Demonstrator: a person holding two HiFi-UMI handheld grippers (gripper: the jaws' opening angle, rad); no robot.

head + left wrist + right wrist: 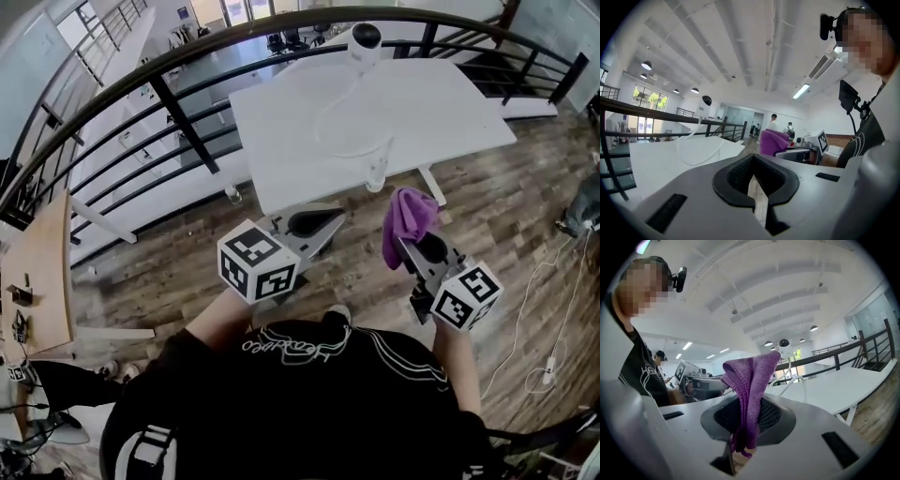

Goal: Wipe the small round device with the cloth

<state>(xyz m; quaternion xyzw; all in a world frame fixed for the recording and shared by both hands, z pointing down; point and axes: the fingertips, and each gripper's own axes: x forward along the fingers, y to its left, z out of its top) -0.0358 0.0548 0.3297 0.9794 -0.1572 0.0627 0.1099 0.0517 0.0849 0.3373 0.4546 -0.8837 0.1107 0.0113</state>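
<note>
The left gripper (323, 225) is clenched with nothing in it: in the left gripper view (757, 185) its dark pads meet along a thin seam. The right gripper (422, 246) sits at its 3 o'clock in the head view, and its jaws are clamped on a purple cloth (408, 220). In the right gripper view (747, 423) the cloth (752, 380) rises from between the pads as a folded bunch, its top drooping towards 1 o'clock.

Both grippers are held in front of the person's chest over a wood floor (506, 206), well apart from the white table (281, 131) at their 12 o'clock. The small round device (366, 39), white with a dark face, stands near the table's far edge, at 12 o'clock from the grippers. A white cable (330, 112) loops from it across the tabletop towards the near edge. A dark metal railing (187, 122) curves round the table from 9 o'clock to 2 o'clock.

From each gripper view the device (707, 100) (783, 344) shows small and far off above the tabletop.
</note>
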